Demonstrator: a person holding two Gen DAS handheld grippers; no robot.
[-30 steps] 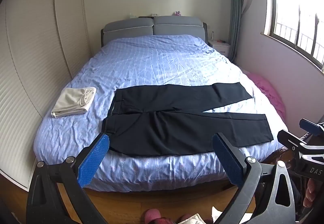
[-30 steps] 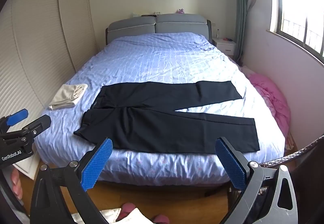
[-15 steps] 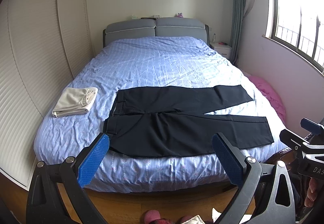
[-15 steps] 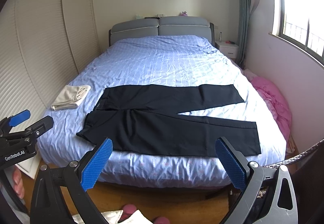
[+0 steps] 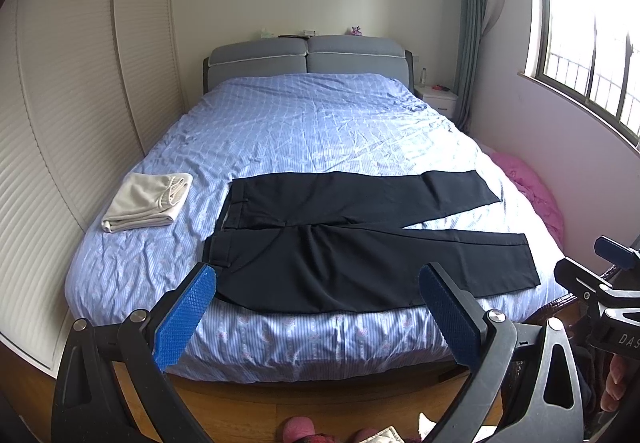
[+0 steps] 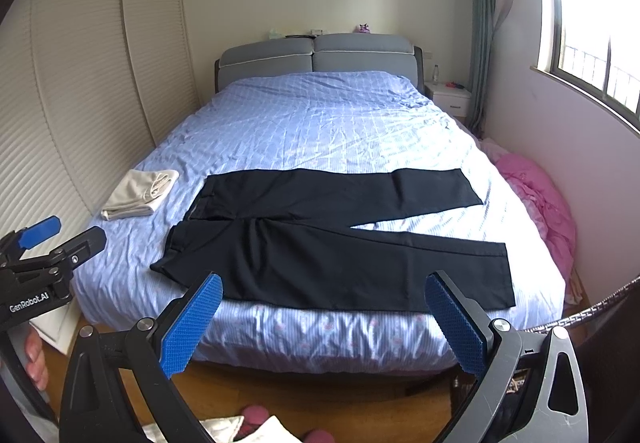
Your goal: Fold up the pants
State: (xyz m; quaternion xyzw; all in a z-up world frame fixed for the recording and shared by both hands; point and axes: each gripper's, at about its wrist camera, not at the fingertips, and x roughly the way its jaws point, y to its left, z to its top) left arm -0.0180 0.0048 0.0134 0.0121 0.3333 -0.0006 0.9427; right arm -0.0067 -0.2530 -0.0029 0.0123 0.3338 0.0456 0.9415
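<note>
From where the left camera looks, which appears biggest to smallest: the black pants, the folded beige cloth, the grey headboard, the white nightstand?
1. Black pants, by far the widest.
2. Grey headboard, though it sits far back, so it is really larger than it looks.
3. Folded beige cloth.
4. White nightstand, smallest and partly hidden behind the bed corner.

Daylight pours in from the window [image 5: 588,55] on the right, blown out to pure white at the upper right corner of both views, and it lays a bright patch across the right side of the blue bedspread [image 5: 320,131] while the left side and the near floor sit dimmer. The black pants [image 6: 332,235] read as a nearly flat dark shape with little fabric detail. Both views are sharp in the centre but bend strongly at the edges, curving the wardrobe doors [image 6: 80,83] on the left, with dark vignetting in the corners.
</note>
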